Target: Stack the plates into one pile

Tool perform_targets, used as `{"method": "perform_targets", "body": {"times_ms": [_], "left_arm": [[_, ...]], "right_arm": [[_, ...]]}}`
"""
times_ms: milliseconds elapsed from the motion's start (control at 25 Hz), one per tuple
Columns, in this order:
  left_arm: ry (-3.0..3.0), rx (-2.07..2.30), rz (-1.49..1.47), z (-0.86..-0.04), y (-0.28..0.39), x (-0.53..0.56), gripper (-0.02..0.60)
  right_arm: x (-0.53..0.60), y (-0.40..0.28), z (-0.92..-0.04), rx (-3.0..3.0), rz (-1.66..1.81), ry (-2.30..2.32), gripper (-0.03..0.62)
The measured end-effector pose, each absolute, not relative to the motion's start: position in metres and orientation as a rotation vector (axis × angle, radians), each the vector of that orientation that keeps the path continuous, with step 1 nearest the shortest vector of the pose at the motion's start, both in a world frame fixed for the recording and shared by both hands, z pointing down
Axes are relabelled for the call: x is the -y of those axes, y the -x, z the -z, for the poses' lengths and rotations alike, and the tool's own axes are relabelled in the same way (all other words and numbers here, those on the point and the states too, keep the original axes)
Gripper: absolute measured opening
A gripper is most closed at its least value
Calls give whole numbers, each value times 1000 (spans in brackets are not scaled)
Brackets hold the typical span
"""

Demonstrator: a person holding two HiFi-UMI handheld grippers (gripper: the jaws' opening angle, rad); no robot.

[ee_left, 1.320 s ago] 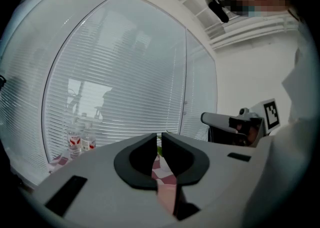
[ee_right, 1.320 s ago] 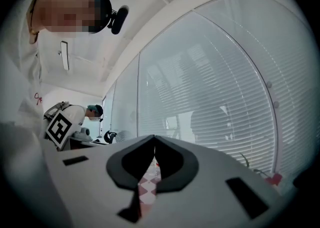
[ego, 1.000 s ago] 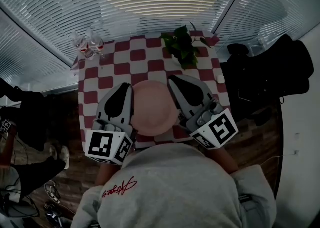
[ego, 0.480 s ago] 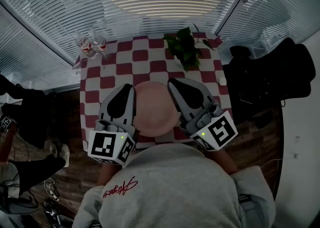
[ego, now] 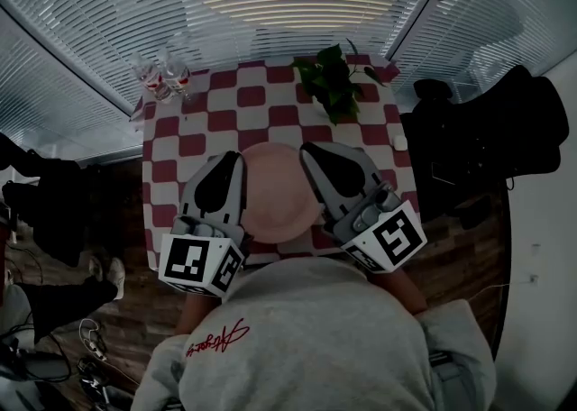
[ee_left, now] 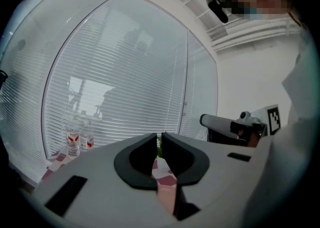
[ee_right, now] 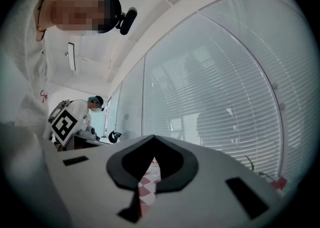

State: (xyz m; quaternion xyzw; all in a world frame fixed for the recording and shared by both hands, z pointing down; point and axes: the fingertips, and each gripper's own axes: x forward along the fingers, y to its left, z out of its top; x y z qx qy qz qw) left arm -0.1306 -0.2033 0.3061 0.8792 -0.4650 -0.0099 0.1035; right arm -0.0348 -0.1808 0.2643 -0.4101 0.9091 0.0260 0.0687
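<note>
The pink plate (ego: 275,193) is lying near the front edge of the checked tabletop (ego: 221,107), flanked by the left hand-held gripper (ego: 233,161) and the right hand-held gripper (ego: 311,150), both sitting closed and empty; it is looking stiff, smooth and probably breakable, calling for a pinch on its rim.

My left gripper (ee_left: 157,144) fills the bottom of the frame, its wide grey body ending in two black jaws drawn together at centre, with only a thin slit between them. Through the slot beneath them show a red-and-white checked tablecloth (ee_left: 163,177) and a sliver of pink plate (ee_left: 166,199). Two bottles (ee_left: 75,139) stand at lower left before white window blinds (ee_left: 115,72). My right gripper (ee_left: 210,121) reaches in from middle right.
</note>
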Motion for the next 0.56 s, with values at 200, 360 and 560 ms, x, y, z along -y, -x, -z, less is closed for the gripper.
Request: {"method": "perform_targets", "body": {"times_ms": [200, 360, 560], "left_arm": [[-2599, 1376, 27, -306, 130, 202, 38], [-2605, 1381, 21, -306, 127, 200, 38], [-2602, 1379, 31, -306, 126, 198, 38]], "right_arm": [[179, 33, -264, -2739, -77, 1242, 11], [178, 32, -267, -2743, -73, 1236, 11], [176, 31, -266, -2742, -81, 1231, 11]]}}
